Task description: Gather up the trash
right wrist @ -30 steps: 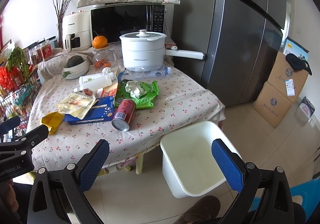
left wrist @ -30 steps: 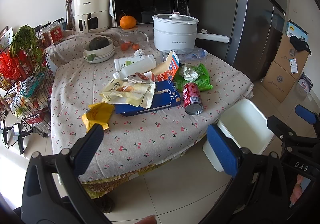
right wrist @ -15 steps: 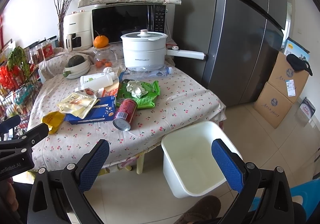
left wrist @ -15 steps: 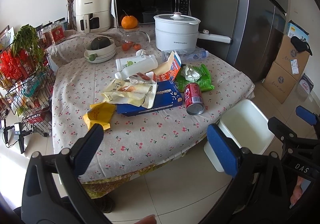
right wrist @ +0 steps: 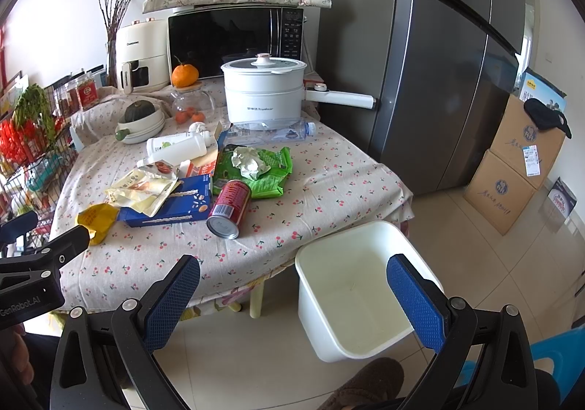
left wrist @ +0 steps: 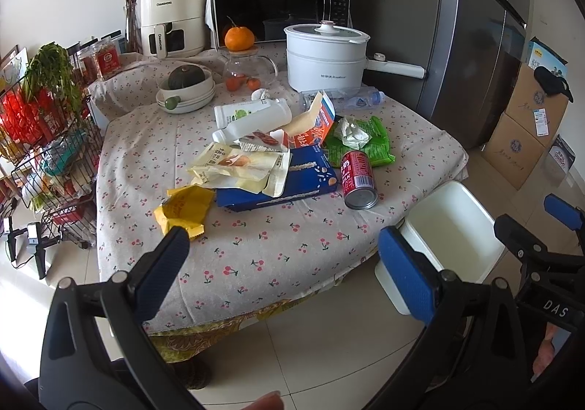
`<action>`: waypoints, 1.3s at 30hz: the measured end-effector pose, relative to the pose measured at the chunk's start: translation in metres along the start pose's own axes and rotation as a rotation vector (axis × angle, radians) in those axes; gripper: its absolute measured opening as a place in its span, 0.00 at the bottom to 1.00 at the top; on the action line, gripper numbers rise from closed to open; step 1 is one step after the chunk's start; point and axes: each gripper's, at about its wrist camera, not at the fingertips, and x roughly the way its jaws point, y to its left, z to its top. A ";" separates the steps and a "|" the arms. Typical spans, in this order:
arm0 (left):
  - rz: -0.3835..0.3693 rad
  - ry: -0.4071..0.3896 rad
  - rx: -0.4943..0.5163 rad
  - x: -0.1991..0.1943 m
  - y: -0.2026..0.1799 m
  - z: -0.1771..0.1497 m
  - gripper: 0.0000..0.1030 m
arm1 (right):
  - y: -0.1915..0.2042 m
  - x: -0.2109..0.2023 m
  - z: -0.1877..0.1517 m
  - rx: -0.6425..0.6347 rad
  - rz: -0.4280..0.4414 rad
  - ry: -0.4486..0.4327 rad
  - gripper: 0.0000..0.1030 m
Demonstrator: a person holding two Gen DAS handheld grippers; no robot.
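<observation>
Trash lies on the cherry-print tablecloth (left wrist: 256,256): a red can (left wrist: 358,178) on its side, a blue box (left wrist: 278,183), a yellow wrapper (left wrist: 184,209), cream packets (left wrist: 234,163), a green bag (left wrist: 365,141) with crumpled tissue (left wrist: 349,128), a white bottle (left wrist: 252,117) and a clear bottle (left wrist: 347,99). The can (right wrist: 229,203) and green bag (right wrist: 256,169) also show in the right wrist view. An empty white bin (right wrist: 354,293) stands on the floor by the table's near right corner. My left gripper (left wrist: 283,264) is open and empty, short of the table. My right gripper (right wrist: 292,291) is open and empty above the bin.
At the back stand a white pot (left wrist: 325,57), a microwave (left wrist: 278,8), an air fryer (left wrist: 172,22), a glass teapot with an orange (left wrist: 239,39) and a bowl with a squash (left wrist: 186,88). A wire rack (left wrist: 47,154) stands left. A fridge (right wrist: 449,63) and cardboard boxes (right wrist: 519,161) stand right.
Both grippers have drifted slightly nearer the table and bin. Nothing on the table has moved. Both stay open.
</observation>
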 end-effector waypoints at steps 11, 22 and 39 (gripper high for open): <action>-0.022 0.097 0.033 0.023 0.022 0.011 0.99 | 0.011 0.003 0.015 -0.031 0.129 0.025 1.00; -0.025 0.347 -0.059 0.088 0.086 0.039 0.99 | 0.032 0.082 0.070 -0.158 0.292 0.333 1.00; -0.106 0.546 -0.309 0.173 0.141 0.019 0.31 | 0.046 0.213 0.078 0.034 0.409 0.635 0.98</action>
